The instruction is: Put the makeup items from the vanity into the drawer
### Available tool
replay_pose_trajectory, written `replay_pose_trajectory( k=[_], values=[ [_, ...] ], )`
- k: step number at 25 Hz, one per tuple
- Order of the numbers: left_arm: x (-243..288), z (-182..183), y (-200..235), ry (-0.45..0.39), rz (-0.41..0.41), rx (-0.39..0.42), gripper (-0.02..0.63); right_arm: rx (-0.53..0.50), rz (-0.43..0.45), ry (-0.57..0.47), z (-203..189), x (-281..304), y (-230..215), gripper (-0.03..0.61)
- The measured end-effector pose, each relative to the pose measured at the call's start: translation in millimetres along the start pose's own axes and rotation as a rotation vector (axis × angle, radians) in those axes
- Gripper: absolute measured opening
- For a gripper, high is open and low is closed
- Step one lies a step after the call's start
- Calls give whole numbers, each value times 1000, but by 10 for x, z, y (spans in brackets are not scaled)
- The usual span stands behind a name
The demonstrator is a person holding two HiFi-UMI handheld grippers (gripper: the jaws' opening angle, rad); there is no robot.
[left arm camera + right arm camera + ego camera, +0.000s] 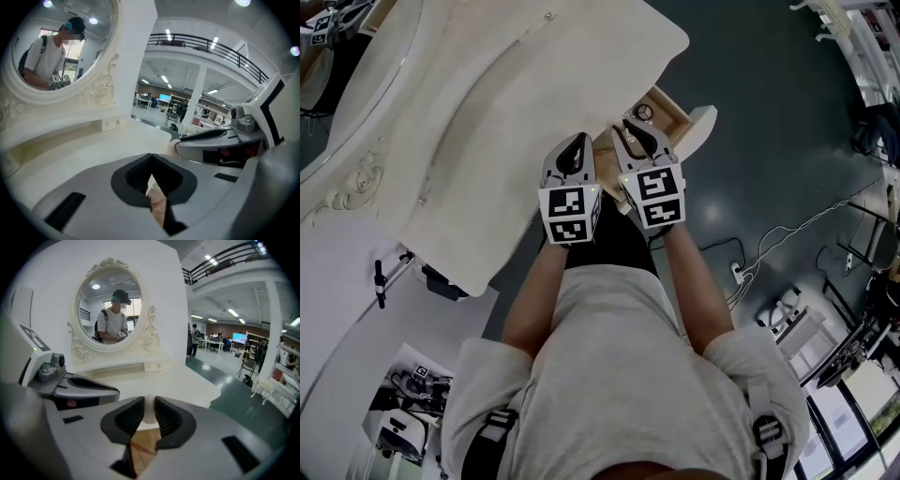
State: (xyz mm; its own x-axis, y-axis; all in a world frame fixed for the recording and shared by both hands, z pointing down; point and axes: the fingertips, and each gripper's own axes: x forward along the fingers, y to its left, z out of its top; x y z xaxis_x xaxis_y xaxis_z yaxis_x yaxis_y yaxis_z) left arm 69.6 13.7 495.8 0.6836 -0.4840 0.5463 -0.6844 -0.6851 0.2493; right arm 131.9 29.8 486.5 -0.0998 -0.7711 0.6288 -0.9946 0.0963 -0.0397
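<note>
On the left gripper (152, 161) the jaws are pressed together on nothing. On the right gripper (149, 404) they stand slightly spread, and only the edge of the cream-white vanity top (534, 112) shows through the gap. We judge that both hover over the open wooden drawer (673, 114) because 1 small round makeup item (644, 112) already lies inside.

Head view: from overhead, facing steeply down on the vanity top (487, 141) and the open drawer (675, 105). Left and right gripper views: low, close over the drawer, side by side, both facing far across the vanity top toward the mirror (51, 51) (110, 305).
</note>
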Motion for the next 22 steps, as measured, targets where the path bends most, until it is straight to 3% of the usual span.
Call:
replay_pose_trajectory(
  k=[7,22],
  values=[
    [20,-324,-203,35,-21,12,6,-36,71,48,-432,-95,-32,81],
    [50,-1200,-250,133,12,-53,6,-101,178,204,-1268,151,144,83]
  ],
)
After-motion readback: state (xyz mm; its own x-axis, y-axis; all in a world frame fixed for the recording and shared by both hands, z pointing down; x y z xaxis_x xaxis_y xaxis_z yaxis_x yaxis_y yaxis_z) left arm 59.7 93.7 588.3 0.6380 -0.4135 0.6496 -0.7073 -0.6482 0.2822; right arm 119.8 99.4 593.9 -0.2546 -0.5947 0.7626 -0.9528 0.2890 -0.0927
